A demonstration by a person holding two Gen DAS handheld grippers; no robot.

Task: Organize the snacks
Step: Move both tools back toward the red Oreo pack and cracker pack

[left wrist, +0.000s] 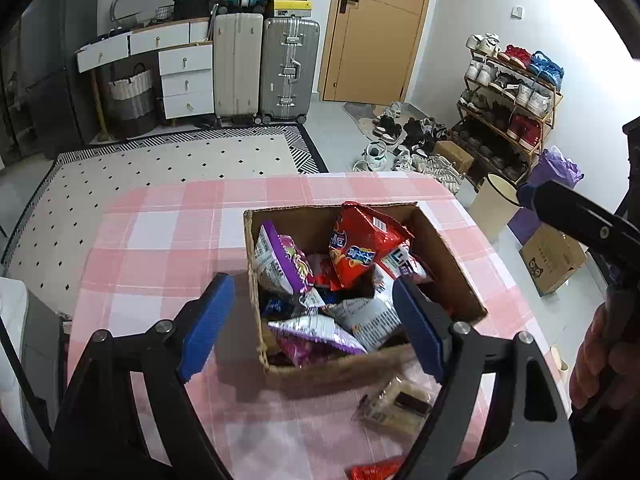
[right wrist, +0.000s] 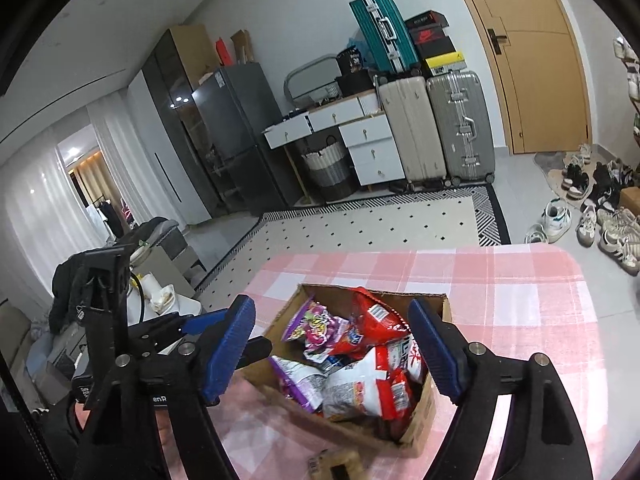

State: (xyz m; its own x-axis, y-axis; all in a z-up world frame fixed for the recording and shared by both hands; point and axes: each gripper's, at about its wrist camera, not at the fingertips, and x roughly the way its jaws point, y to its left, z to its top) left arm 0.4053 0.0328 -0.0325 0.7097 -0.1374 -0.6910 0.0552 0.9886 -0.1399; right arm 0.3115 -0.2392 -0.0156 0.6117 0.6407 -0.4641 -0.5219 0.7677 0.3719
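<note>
A cardboard box (left wrist: 448, 248) sits on the pink checked tablecloth (left wrist: 160, 240), filled with several snack bags: a red bag (left wrist: 360, 244), a purple bag (left wrist: 288, 260) and white bags (left wrist: 368, 316). My left gripper (left wrist: 316, 324) is open and empty, just above the box's near edge. A clear-wrapped snack (left wrist: 396, 404) and a red packet (left wrist: 376, 470) lie on the cloth in front of the box. In the right wrist view my right gripper (right wrist: 340, 352) is open and empty above the box (right wrist: 424, 408). The wrapped snack (right wrist: 336, 464) shows at the bottom edge.
The left gripper's body (right wrist: 160, 336) shows at the left in the right wrist view, and the right gripper's arm (left wrist: 580, 224) at the right in the left wrist view. Beyond the table lie a dotted rug (left wrist: 160, 168), suitcases (left wrist: 288, 68), a shoe rack (left wrist: 512, 108) and floor boxes (left wrist: 556, 260).
</note>
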